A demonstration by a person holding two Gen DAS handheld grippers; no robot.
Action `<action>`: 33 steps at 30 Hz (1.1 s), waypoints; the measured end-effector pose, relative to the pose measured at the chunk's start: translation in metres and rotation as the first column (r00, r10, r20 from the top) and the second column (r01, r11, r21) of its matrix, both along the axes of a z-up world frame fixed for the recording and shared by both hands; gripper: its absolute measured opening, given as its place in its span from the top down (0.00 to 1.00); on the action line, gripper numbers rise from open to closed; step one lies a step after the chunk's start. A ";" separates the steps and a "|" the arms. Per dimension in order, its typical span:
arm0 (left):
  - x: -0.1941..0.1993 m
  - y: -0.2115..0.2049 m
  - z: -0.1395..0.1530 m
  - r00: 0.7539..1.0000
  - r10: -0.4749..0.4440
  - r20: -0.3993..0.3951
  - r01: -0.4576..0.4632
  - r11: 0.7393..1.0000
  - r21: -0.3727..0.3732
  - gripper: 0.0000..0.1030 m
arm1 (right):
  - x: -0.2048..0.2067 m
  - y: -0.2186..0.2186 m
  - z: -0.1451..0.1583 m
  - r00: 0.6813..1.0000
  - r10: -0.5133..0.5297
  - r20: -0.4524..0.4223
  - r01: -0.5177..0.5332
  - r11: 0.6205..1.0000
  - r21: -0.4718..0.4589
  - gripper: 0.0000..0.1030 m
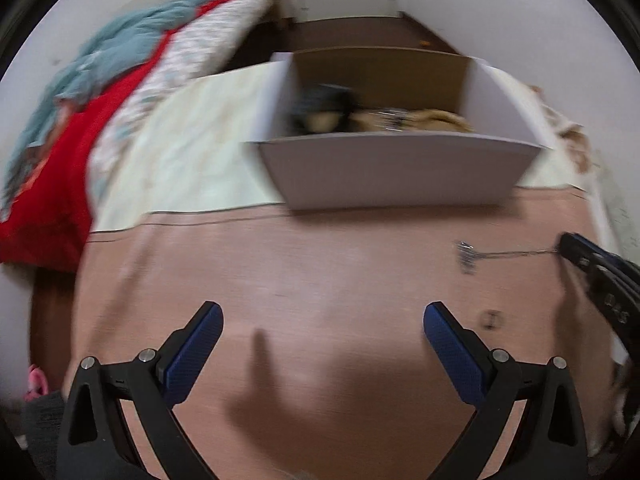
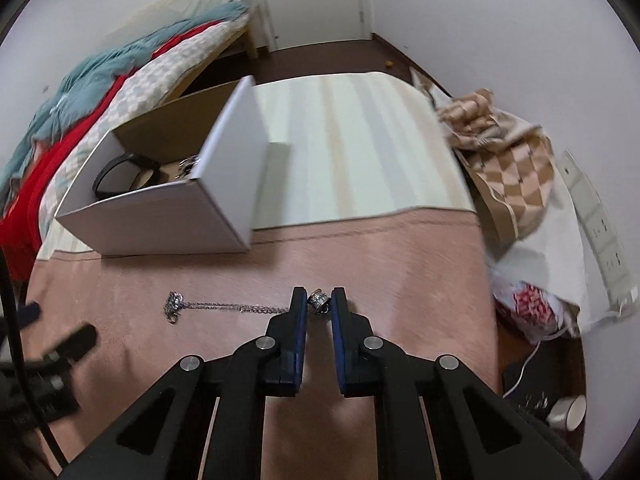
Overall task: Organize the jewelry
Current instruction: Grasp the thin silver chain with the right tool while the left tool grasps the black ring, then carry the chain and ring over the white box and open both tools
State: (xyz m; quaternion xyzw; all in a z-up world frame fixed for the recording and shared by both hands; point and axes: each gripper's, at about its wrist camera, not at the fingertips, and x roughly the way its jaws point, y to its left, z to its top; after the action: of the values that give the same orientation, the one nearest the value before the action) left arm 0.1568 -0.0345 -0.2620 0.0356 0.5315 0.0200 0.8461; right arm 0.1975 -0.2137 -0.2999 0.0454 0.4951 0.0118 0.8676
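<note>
Right wrist view shows the right gripper clamped on a ring near the box, chain trailing. Left gripper hangs wide apart before the box. I judge the pickup step; next, lift it into the box.

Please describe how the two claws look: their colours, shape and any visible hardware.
Both the left claw and the right claw have black plastic frames with triangular cut-outs and round silver pivot bolts. Each carries two flat fingers faced with textured blue pads. In the right wrist view, a black cable runs along the left edge. No sleeves are visible.
</note>
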 end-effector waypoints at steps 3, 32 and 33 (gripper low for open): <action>-0.002 -0.025 -0.003 0.998 -0.062 -0.021 0.061 0.996 -0.061 0.01 | -0.009 -0.013 0.003 1.000 -0.029 0.000 0.029 0.999 0.013 0.88; -0.001 -0.055 0.019 0.979 -0.200 0.037 0.202 0.975 -0.095 0.91 | -0.024 -0.020 0.045 0.997 -0.042 0.071 0.035 0.995 0.090 0.88; -0.001 -0.053 0.023 0.979 -0.198 0.046 0.202 0.975 -0.095 0.91 | -0.024 -0.017 0.050 0.996 -0.033 0.080 0.026 0.995 0.095 0.88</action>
State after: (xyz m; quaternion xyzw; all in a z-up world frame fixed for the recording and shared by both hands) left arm 0.1558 -0.0879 -0.2386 0.0465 0.5101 -0.0910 0.8540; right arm 0.1732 -0.2311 -0.2496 0.0930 0.4574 0.0241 0.8840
